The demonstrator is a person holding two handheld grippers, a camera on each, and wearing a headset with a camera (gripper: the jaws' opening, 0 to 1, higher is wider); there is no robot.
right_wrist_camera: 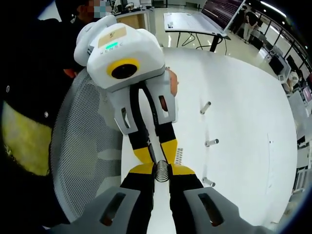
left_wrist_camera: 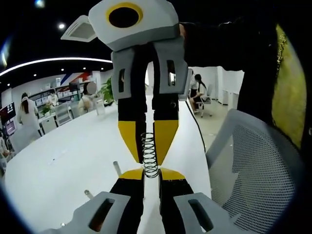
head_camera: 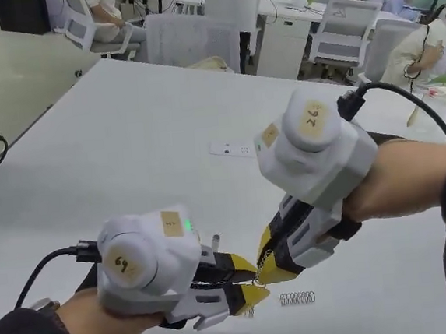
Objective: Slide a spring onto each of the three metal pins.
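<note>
Right now both of my tongs are clamped on one spring [left_wrist_camera: 150, 155]. It is a slim, straight coil of thin silvery wire with open, evenly spaced turns. In the left gripper view it runs toward 12 o'clock. The yellow tips of my left tongs [left_wrist_camera: 151, 174] pinch its near end. The yellow tips of my right tongs [left_wrist_camera: 150, 158] reach down from the top and pinch its far end. In the right gripper view I see the spring end-on, as a small ring of wire squeezed between my right tongs' tips.

All this is over the white counter [head_camera: 127, 144]. A second spring [head_camera: 297, 298] of the same kind lies flat on the counter. In the head view it is at about 5 o'clock from where the tips meet.

In the right gripper view three short grey pins stand between 1 and 3 o'clock of the tips. The far pin [right_wrist_camera: 205, 107], middle pin [right_wrist_camera: 211, 143] and near pin [right_wrist_camera: 208, 182] are all apart from both springs.
</note>
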